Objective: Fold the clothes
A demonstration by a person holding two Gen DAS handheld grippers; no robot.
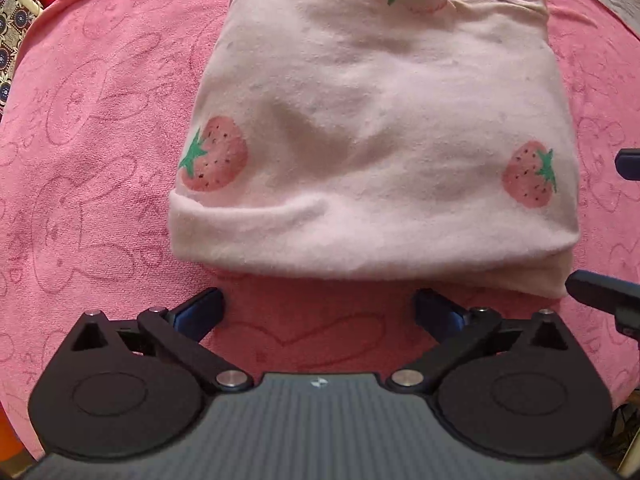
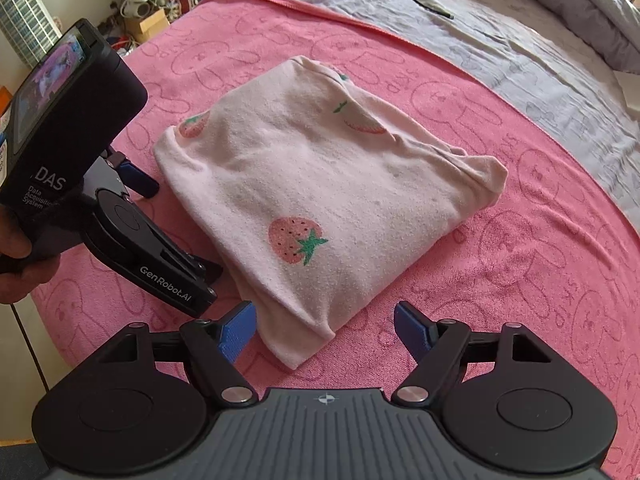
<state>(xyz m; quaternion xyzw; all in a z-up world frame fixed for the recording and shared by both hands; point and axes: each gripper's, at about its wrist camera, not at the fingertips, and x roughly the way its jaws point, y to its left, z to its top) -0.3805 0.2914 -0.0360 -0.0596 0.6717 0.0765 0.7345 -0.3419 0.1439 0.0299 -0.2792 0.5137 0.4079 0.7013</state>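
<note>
Now | garment [image 1: 376, 128] lay folded on towel [image 1: 100, 120] over bed | left hand-held gripper [image 1: 320, 312], right hand-held gripper [image 2: 325, 330]: jaws apart, empty | step: fold apparently finished | next: likely final tidy or release.

Both wrist views close, angled down; share folded garment [image 1: 372, 132] [image 2: 320, 200] on pink towel [image 1: 100, 128] [image 2: 520, 280].

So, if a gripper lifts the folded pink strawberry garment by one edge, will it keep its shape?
Probably not. The garment looks like soft knit in loose layers, so lifted by one edge it would likely droop and unfold. It seems light. On the fuzzy pink towel, a push would probably bunch it rather than slide it.
</note>
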